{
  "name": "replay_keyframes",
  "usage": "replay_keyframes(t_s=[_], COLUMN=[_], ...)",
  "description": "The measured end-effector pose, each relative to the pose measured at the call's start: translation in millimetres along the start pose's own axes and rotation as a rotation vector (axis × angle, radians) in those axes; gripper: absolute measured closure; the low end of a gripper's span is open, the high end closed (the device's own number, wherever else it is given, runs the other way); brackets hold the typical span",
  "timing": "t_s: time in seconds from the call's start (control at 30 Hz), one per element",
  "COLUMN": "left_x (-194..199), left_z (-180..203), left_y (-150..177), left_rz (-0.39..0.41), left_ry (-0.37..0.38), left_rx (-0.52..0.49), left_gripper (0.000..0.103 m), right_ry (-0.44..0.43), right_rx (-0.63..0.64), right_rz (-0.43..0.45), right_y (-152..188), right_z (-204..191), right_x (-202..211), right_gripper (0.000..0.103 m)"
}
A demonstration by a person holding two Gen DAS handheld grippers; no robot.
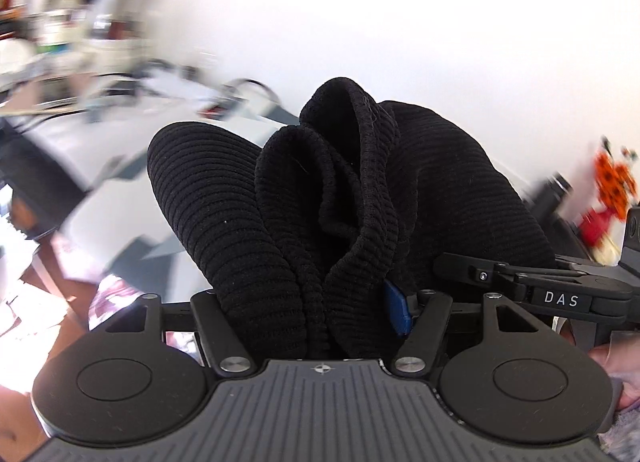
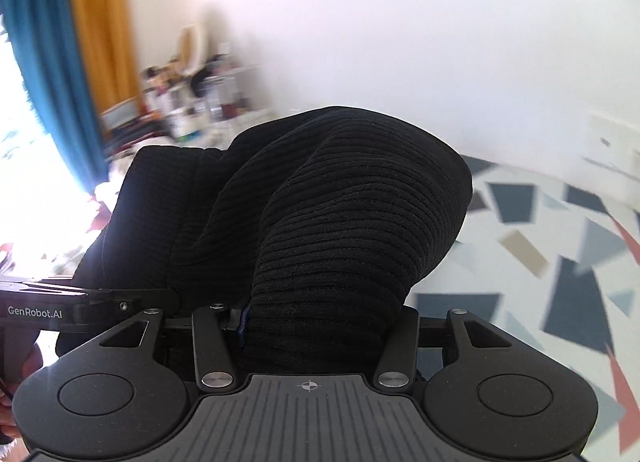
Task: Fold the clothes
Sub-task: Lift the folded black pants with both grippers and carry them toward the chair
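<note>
Both grippers clamped on black ribbed garment, held aloft.

Left gripper (image 1: 308, 302) and right gripper (image 2: 316, 314) each pinch bunched folds of the black ribbed garment (image 2: 340, 202); both point slightly downward, side by side, above the patterned surface (image 2: 560, 262).

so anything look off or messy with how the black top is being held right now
Yes. The black ribbed garment is bunched in thick folds between the left gripper and bulges in a wad over the right gripper, not held by a flat edge. No damage shows.
</note>
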State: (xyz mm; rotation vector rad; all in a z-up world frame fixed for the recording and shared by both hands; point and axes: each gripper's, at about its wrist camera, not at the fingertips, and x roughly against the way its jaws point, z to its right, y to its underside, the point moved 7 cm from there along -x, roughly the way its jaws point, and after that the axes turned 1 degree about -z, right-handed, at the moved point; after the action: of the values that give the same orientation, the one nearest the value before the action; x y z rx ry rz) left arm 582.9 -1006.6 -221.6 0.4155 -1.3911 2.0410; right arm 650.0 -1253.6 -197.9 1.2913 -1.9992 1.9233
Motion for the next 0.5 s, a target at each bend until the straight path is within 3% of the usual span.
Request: replay_keyframes(t_s=[0.17, 0.5], left_x=[67, 218], left_z=[-46, -208], left_y=[22, 59], left_rz=[0.067, 0.202], left_ry=[-0.147, -0.348], left_rx=[0.093, 0.338], left_gripper=[0.038, 0.038], right_ry=[-0.158, -0.411], right_rx=[0.067, 0.311], right_rz=[-0.048, -0.132], right_y=[1, 1], right_z=[-62, -289], right_x=[-15, -68], right_gripper=[0.059, 0.059])
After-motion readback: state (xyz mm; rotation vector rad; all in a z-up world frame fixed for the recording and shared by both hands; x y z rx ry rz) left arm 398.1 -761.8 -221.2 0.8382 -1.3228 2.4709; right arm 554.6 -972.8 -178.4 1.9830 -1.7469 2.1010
